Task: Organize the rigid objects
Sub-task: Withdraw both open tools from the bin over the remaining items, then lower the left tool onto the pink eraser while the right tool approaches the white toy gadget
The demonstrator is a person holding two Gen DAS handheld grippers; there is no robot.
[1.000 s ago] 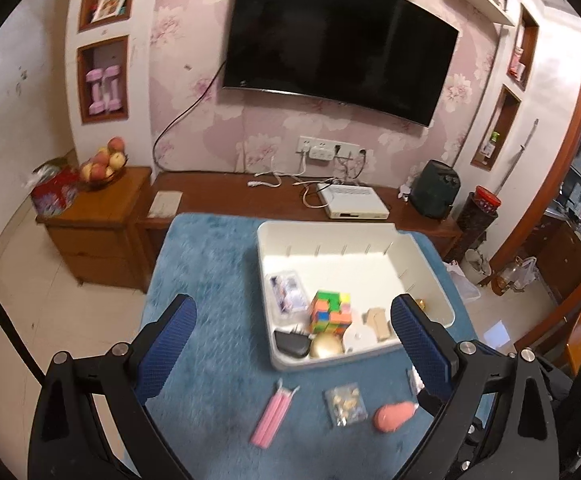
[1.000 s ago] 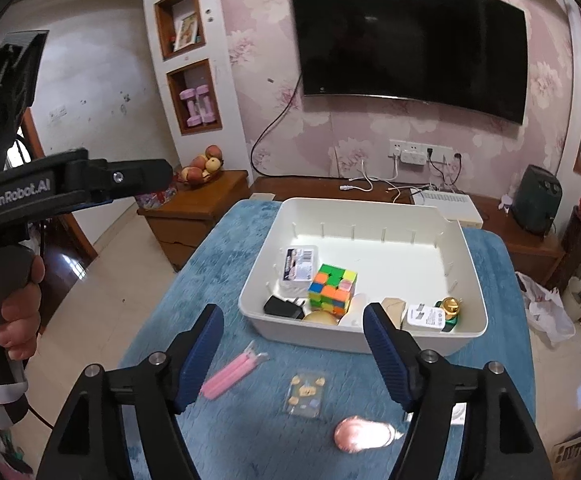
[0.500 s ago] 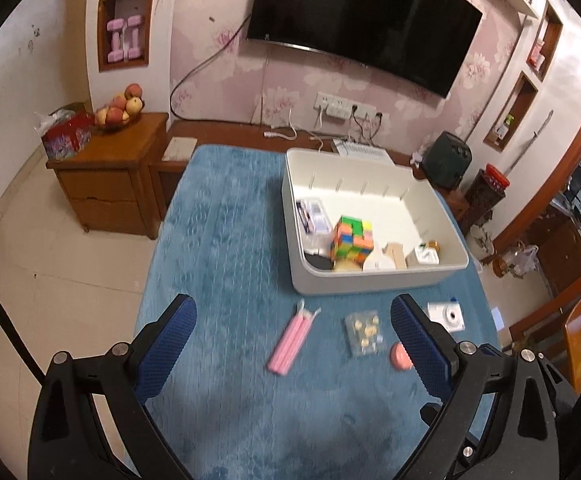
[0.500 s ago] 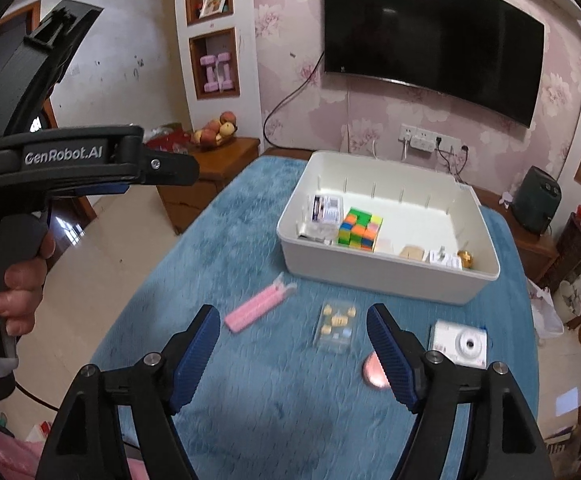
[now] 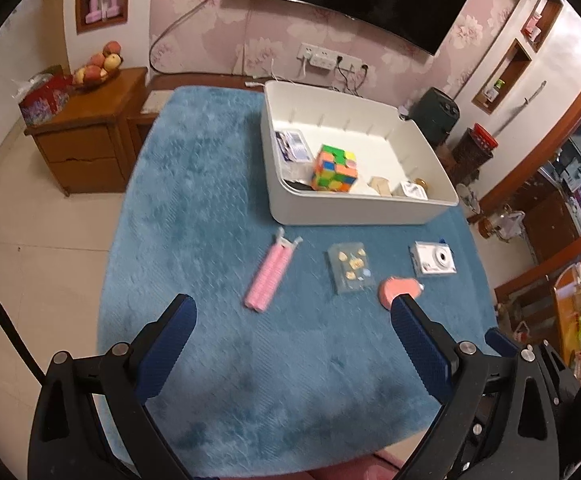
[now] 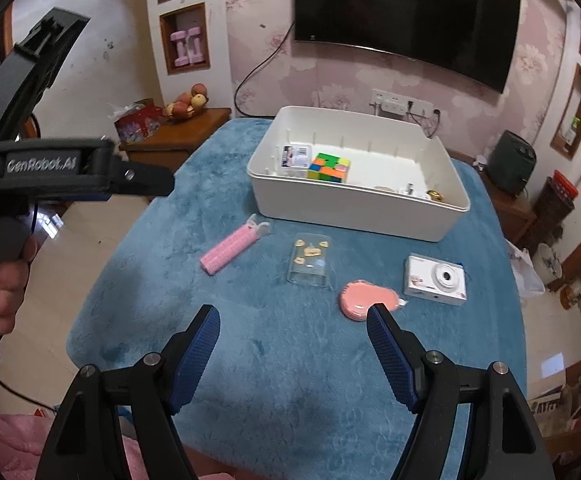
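A white bin (image 5: 354,210) (image 6: 354,208) stands on the blue cloth (image 5: 210,200) (image 6: 290,360), holding a colour cube (image 5: 334,168) (image 6: 328,166) and small items. In front of it lie a pink roller (image 5: 270,276) (image 6: 230,248), a clear card of stickers (image 5: 350,266) (image 6: 309,261), a pink brush (image 5: 398,289) (image 6: 364,300) and a white camera (image 5: 432,258) (image 6: 436,279). My left gripper (image 5: 290,312) is open and empty above the near cloth. My right gripper (image 6: 292,320) is open and empty; its right finger tip overlaps the brush in view.
A wooden cabinet (image 5: 86,132) with a fruit bowl (image 5: 98,66) stands left of the table. A TV (image 6: 406,16) hangs on the far wall. The left gripper's handle (image 6: 42,168) shows at the left of the right wrist view.
Both grippers have pulled back and up from the bin. The loose items and the camera have come into view in front of the bin. Both stay open.
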